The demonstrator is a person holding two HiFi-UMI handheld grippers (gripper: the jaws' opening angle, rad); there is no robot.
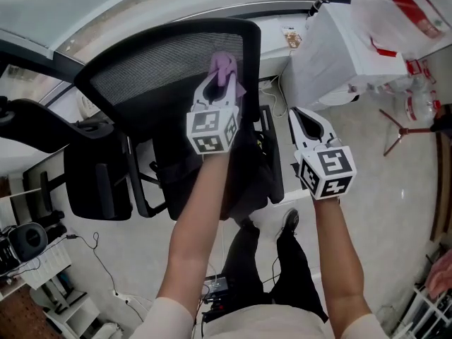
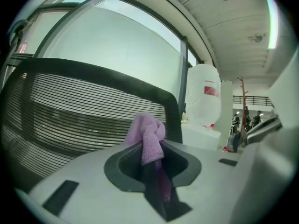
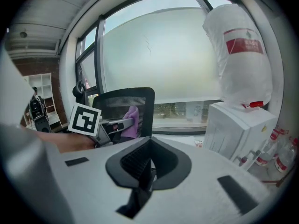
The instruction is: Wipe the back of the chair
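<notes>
A black office chair stands before me, its mesh back (image 1: 159,66) tilted toward the window. My left gripper (image 1: 224,78) is shut on a purple cloth (image 1: 226,66), which lies against the right part of the mesh near the top rim. In the left gripper view the cloth (image 2: 147,136) bunches up out of the shut jaws, just in front of the chair back (image 2: 70,111). My right gripper (image 1: 304,117) hangs apart to the chair's right, shut with nothing in it. The right gripper view shows the chair back (image 3: 140,99), the cloth (image 3: 131,121) and the left gripper (image 3: 112,125) to its left.
A white box (image 1: 332,55) with a white plastic bag (image 1: 402,9) on top stands close to the right of the chair. A window ledge (image 1: 127,9) runs behind. The chair's armrest (image 1: 95,182) juts out left. Cables (image 1: 99,260) lie on the floor, and a red stand (image 1: 402,129) is at right.
</notes>
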